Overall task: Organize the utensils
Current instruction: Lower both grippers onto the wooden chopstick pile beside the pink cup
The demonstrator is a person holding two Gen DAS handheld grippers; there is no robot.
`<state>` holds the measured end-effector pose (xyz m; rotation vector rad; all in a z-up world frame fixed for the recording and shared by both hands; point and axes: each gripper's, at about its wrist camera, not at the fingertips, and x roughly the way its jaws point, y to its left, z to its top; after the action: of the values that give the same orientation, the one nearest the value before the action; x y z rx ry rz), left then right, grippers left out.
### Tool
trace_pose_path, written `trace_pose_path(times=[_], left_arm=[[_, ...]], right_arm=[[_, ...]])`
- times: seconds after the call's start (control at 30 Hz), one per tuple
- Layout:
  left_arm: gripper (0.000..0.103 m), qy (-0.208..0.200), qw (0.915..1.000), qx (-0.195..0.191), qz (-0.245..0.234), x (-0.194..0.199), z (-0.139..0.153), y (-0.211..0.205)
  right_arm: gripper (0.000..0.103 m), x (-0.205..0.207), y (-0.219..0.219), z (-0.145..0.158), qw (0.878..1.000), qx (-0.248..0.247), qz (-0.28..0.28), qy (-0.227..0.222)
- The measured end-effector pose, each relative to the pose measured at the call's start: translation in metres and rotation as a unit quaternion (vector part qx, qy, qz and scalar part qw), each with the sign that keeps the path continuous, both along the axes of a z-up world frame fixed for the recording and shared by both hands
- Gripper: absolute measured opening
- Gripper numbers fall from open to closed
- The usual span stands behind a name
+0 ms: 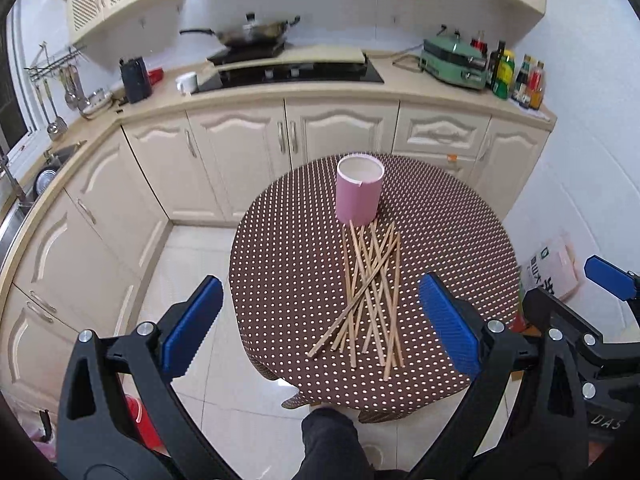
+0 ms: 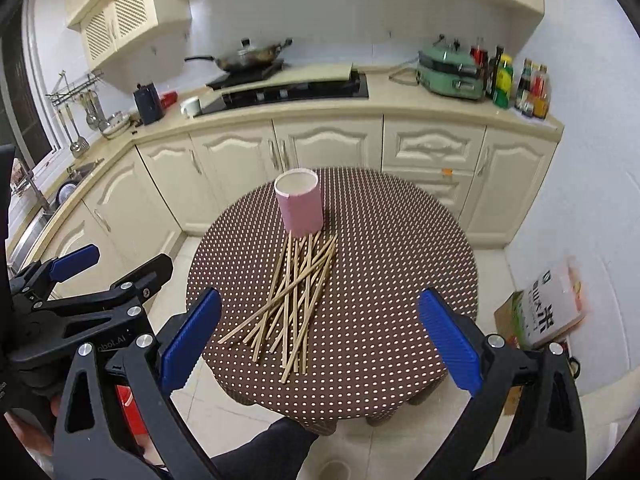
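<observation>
Several wooden chopsticks (image 1: 370, 296) lie in a loose crossed pile on a round table with a brown polka-dot cloth (image 1: 288, 272). A pink cylindrical holder (image 1: 358, 194) stands upright and empty just behind the pile. My left gripper (image 1: 320, 320) is open and empty, held above the table's near edge. The right wrist view shows the same chopsticks (image 2: 290, 300), holder (image 2: 302, 206) and table (image 2: 400, 280). My right gripper (image 2: 320, 320) is open and empty, also short of the pile. Each gripper appears at the other view's edge.
Cream kitchen cabinets (image 1: 240, 148) and a counter with a stove (image 1: 288, 72), wok, green appliance (image 1: 456, 64) and bottles stand behind the table. A sink (image 1: 24, 196) is at left. A bag (image 2: 548, 308) sits on the tiled floor at right. My leg (image 1: 332, 444) is below.
</observation>
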<state>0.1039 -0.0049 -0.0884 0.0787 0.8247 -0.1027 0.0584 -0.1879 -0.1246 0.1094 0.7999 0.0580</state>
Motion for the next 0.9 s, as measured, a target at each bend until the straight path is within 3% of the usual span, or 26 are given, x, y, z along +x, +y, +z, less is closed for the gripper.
trace_pose_path(times=[0.3,0.57,0.77,0.9], left_arm=[[0.096,0.088,0.9956,-0.009,-0.03,0.061,-0.053,0.006],[0.094,0.164,0.9826,-0.034,-0.08,0.108,-0.112,0.004],[0.083,0.214,0.969,-0.063,-0.107,0.132,-0.151,0.0],[0.064,0.241,0.9579,-0.083,-0.132,0.145,-0.169,-0.003]], right_arm=[[0.091,0.053,0.004,-0.042,0.996,0.02,-0.007,0.09],[0.078,0.093,0.0,-0.087,0.984,0.05,-0.022,0.171],[0.067,0.122,-0.003,-0.118,0.972,0.082,-0.031,0.219],[0.057,0.136,-0.009,-0.133,0.964,0.107,-0.039,0.24]])
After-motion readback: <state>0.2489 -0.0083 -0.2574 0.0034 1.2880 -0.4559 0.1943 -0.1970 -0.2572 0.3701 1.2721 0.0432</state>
